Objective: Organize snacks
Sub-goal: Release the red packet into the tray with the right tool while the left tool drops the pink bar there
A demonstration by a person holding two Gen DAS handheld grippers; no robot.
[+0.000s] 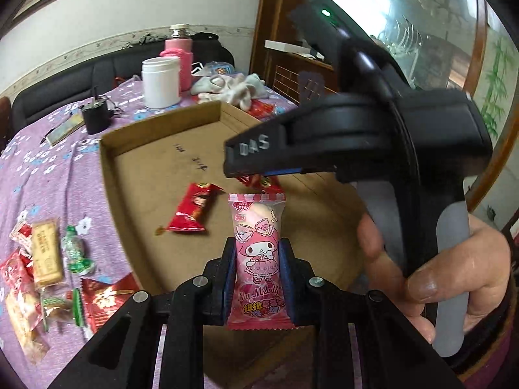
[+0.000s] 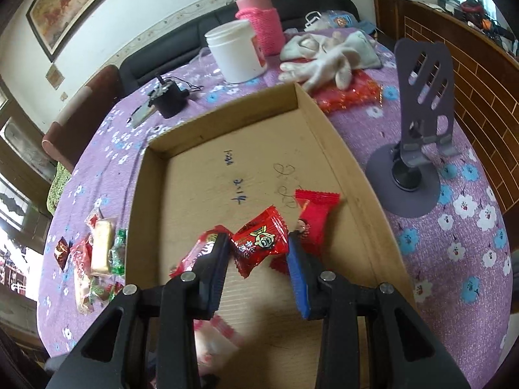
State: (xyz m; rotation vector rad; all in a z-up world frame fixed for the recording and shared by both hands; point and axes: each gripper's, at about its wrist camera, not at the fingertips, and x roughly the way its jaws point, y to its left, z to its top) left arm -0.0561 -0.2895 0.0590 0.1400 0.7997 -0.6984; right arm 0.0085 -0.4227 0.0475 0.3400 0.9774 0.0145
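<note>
The left tongs are clenched on a pink cartoon-printed plastic candy packet, carried above the shallow brown cardboard tray; the grip sits on the packet's lower half, so the glossy film may slide out if the squeeze eases or the wrist tips; it would then land wherever it happens to be, possibly outside the tray. The right tongs are grasping a crinkly red foil candy with a cartoon face over the tray floor; only its edges seem pinched, so it may twist free. In the left wrist view the right tongs hang at about one o'clock from the pink packet, close enough that the two tools could knock together. Whether either packet touches the cardboard cannot be told. A pale blurred wrapper at six o'clock in the right wrist view is too soft to identify. The loose heap of mixed wrapped sweets on the purple flowered worktop, at nine o'clock, is cut off at the frame edge.
</note>
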